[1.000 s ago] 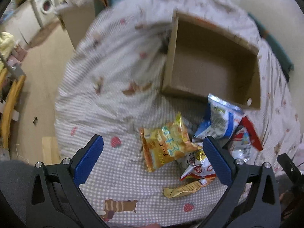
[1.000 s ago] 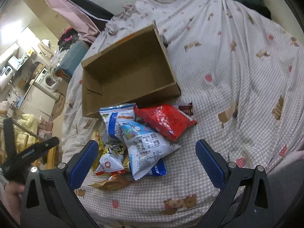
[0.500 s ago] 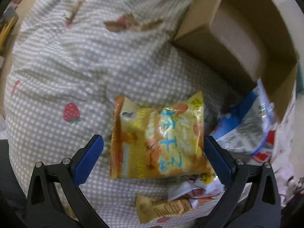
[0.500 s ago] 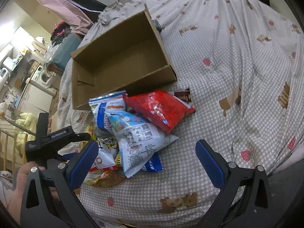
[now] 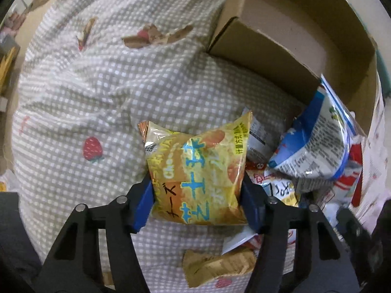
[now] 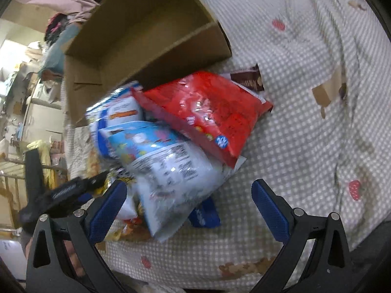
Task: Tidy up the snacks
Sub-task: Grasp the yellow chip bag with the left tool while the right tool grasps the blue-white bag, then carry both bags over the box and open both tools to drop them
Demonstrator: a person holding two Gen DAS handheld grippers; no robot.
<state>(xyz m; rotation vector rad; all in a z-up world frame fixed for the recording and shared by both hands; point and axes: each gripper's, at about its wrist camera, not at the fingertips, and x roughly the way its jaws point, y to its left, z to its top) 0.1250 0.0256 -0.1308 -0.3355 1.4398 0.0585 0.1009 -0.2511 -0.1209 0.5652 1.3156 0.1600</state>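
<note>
Yellow snack bag [image 5: 198, 175], low centre of the left wrist view, sits pinched between the left gripper [image 5: 196, 202] pads, so pickup looks underway. Next it likely needs lifting into the cardboard box [image 5: 288, 36] at upper right. Right gripper [image 6: 189, 210] hangs spread wide over the white-blue bag [image 6: 171, 168], holding nothing.

Dim warm indoor light, heavy fisheye bending with dark corners, right wrist view motion-blurred, left sharper

Box [image 5: 281, 56], snacks [image 6: 171, 166] on bed [image 5: 97, 92]
</note>
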